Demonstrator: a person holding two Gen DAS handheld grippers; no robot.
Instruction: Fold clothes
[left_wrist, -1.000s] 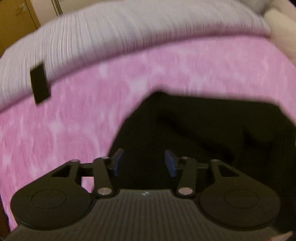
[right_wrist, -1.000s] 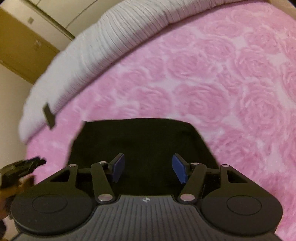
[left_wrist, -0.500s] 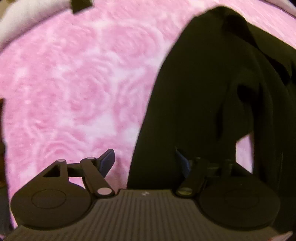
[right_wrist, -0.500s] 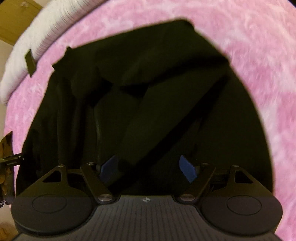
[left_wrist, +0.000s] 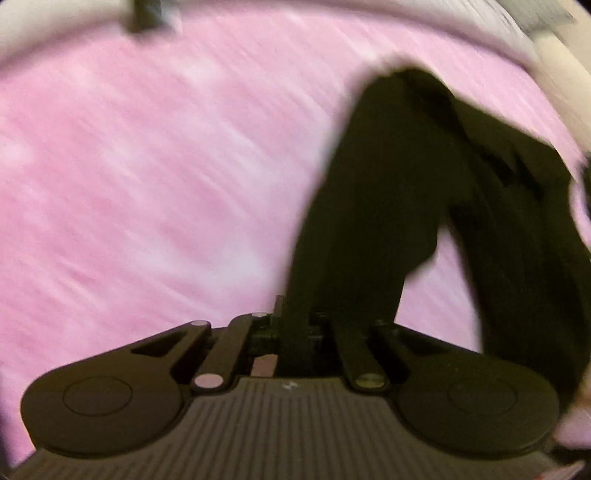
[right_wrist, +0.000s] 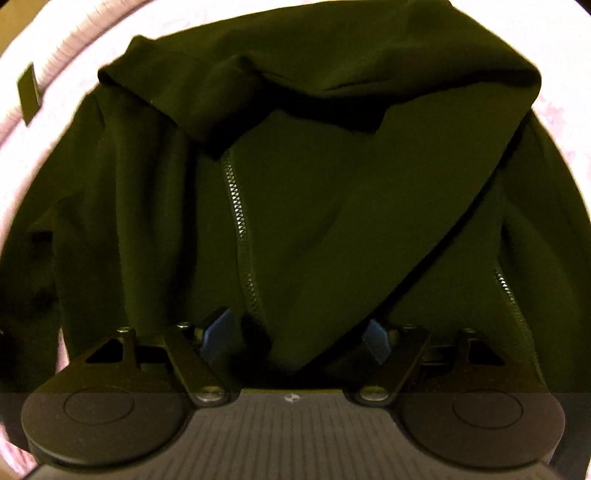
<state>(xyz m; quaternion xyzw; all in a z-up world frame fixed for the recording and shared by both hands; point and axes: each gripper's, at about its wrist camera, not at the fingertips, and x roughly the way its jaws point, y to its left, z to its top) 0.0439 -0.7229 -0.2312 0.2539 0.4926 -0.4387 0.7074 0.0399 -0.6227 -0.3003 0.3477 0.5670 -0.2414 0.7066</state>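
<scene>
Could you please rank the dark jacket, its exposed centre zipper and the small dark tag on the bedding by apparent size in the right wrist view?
1. Dark jacket: fills most of the view.
2. Centre zipper: a long thin strip down the jacket.
3. Dark tag: smallest, but it lies farther from the camera, so its true size is unsure.

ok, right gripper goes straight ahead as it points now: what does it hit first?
Most likely the dark zip-up jacket. The right gripper is open, and a diagonal fold of the jacket, probably a sleeve, runs down between its blue pads. Depth is unclear, but cloth fills the whole path.
</scene>
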